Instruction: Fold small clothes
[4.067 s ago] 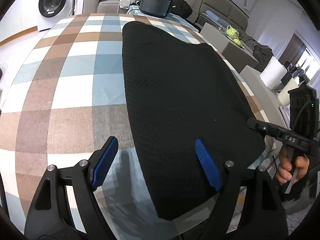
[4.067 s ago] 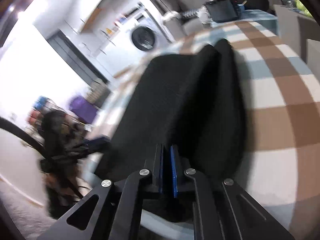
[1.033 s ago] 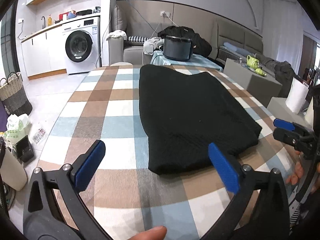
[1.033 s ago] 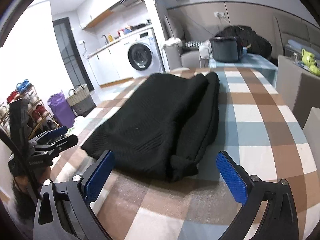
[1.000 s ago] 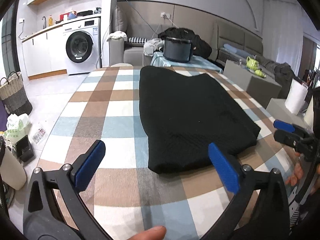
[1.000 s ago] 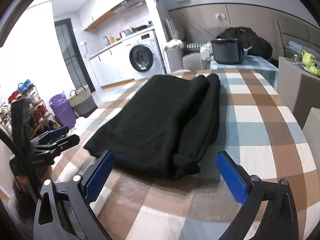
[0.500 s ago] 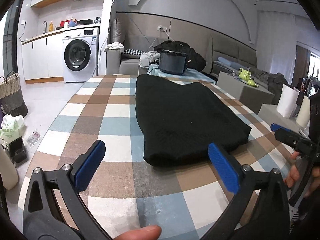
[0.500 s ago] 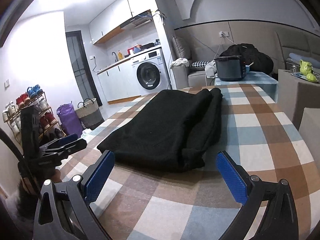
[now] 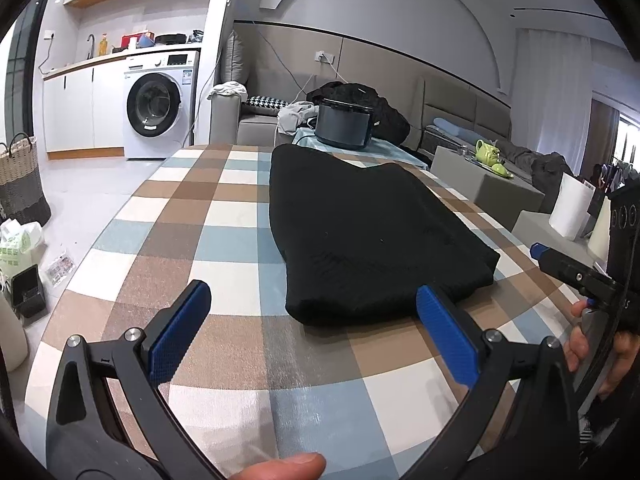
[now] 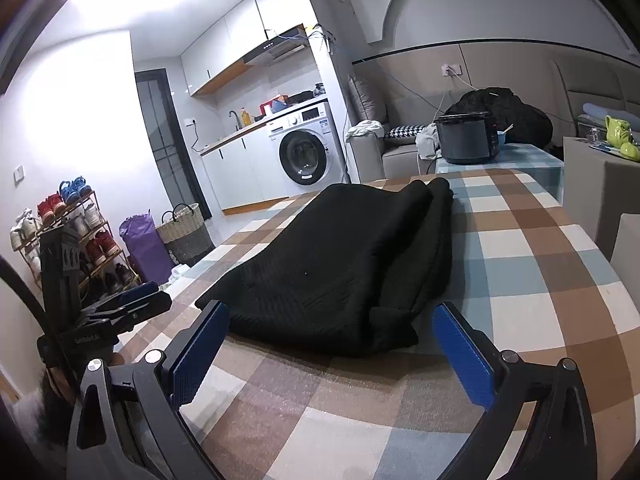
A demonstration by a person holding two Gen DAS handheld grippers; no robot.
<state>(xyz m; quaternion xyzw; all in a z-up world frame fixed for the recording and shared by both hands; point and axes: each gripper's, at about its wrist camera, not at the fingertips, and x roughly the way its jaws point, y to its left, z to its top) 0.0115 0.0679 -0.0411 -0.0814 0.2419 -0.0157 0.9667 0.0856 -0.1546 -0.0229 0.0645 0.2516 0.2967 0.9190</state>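
the left gripper [image 9: 312, 330] was held with its jaws wide apart and nothing between them, above the near edge of the checked worktop [image 9: 224, 240]. the folded black garment [image 9: 360, 232] lay flat along the middle of the worktop, just beyond both grippers and untouched. the right gripper [image 10: 332, 354] was likewise held with jaws wide and empty, near the garment's near end.

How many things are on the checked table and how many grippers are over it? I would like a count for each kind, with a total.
Black folded garment on the checked table: 1
Grippers, both open, holding nothing: 2 (left gripper, right gripper)
Total: 3
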